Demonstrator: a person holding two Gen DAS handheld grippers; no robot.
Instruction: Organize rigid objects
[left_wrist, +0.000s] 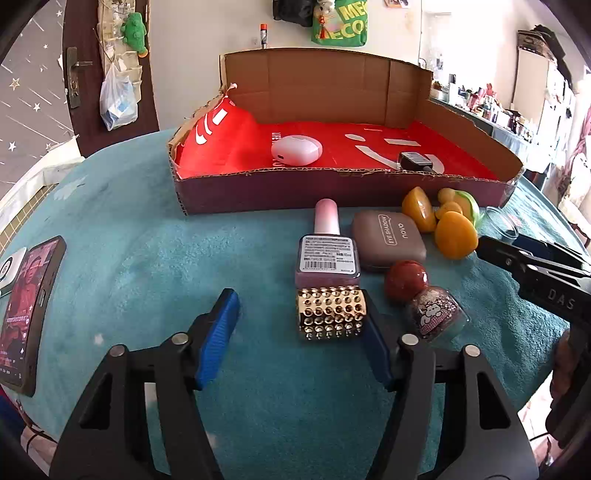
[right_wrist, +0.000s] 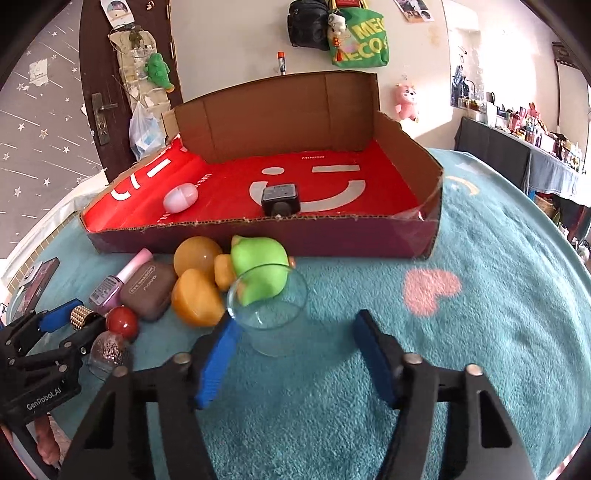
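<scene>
My left gripper (left_wrist: 301, 332) is open, its right finger beside a gold studded cap (left_wrist: 330, 314) lying on the teal rug. Beyond it lie a pink nail polish bottle (left_wrist: 328, 254), a brown eye-shadow case (left_wrist: 388, 240), a red-capped glitter bottle (left_wrist: 424, 299) and an orange and green toy duck (left_wrist: 448, 221). My right gripper (right_wrist: 295, 332) is open, with a clear glass cup (right_wrist: 271, 310) between its fingers, closer to the left one. The cardboard box (right_wrist: 258, 236) holds a pink case (right_wrist: 181, 197) and a black cube (right_wrist: 280, 198).
A phone (left_wrist: 31, 314) lies at the rug's left edge. The box has a tall back wall (left_wrist: 325, 85) and a low front wall. A pink heart patch (right_wrist: 430, 290) marks the rug on the right. A cluttered side table (right_wrist: 524, 147) stands far right.
</scene>
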